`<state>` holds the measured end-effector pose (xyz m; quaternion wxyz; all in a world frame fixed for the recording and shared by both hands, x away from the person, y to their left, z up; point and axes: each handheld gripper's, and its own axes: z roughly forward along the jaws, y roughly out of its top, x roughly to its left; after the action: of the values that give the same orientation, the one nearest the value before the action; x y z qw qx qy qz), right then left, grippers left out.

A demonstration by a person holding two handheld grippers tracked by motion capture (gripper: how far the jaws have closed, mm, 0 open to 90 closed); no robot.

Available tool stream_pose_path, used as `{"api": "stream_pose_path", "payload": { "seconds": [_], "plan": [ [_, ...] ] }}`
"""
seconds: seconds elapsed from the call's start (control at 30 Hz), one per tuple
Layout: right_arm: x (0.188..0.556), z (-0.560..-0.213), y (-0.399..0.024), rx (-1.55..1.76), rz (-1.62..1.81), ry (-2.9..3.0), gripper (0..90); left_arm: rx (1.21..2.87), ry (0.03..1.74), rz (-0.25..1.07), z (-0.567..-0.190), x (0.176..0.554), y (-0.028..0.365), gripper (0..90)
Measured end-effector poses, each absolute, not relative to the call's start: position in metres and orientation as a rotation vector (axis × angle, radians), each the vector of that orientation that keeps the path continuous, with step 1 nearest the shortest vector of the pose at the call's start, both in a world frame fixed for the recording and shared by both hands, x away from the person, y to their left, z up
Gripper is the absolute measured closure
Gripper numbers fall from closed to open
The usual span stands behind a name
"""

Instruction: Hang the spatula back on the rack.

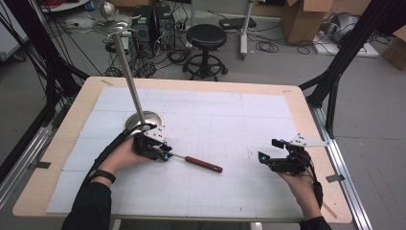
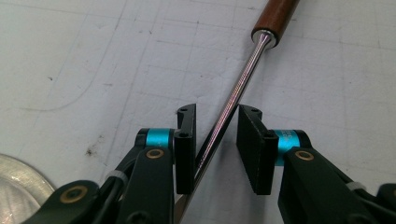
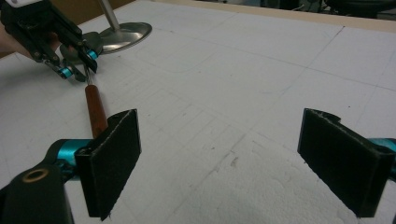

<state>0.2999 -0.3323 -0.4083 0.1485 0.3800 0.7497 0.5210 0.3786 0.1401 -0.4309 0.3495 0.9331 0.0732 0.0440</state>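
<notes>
A utensil with a brown wooden handle (image 1: 203, 164) and a thin steel shaft (image 2: 238, 84) lies on the white gridded mat (image 1: 215, 120). My left gripper (image 1: 166, 151) points down over the shaft, close to the handle end. In the left gripper view the shaft runs slantwise between the two pads (image 2: 252, 149), which stand narrowly on either side of it with a small gap showing, so my left gripper (image 2: 217, 112) is open. The utensil's other end is hidden under that gripper. My right gripper (image 1: 268, 149) rests at the right of the mat, open and empty (image 3: 219, 126).
A metal stand with a round base (image 1: 146, 120) and a tall slanted pole (image 1: 125, 67) stands just behind my left gripper; its base edge (image 2: 18, 182) sits close beside the jaws. The table's wooden border (image 1: 306, 115) frames the mat. A stool (image 1: 206, 38) and cables lie beyond.
</notes>
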Motion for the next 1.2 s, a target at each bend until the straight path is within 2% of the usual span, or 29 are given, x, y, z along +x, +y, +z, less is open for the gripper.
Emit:
{"api": "stream_pose_path", "payload": {
  "seconds": [0.13,0.53,1.2],
  "plan": [
    [0.3,-0.408,-0.332,1.092,1.5,2.157,12.6,2.425,0.184,0.105,-0.43,0.376,0.14,69.9],
    [0.3,-0.408,-0.332,1.097,1.504,2.158,12.7,2.471,0.136,0.015,-0.426,0.362,0.134,83.7],
    [0.301,-0.409,-0.331,1.103,1.502,2.164,13.1,2.56,0.183,0.055,-0.421,0.357,0.122,82.9]
  ]
}}
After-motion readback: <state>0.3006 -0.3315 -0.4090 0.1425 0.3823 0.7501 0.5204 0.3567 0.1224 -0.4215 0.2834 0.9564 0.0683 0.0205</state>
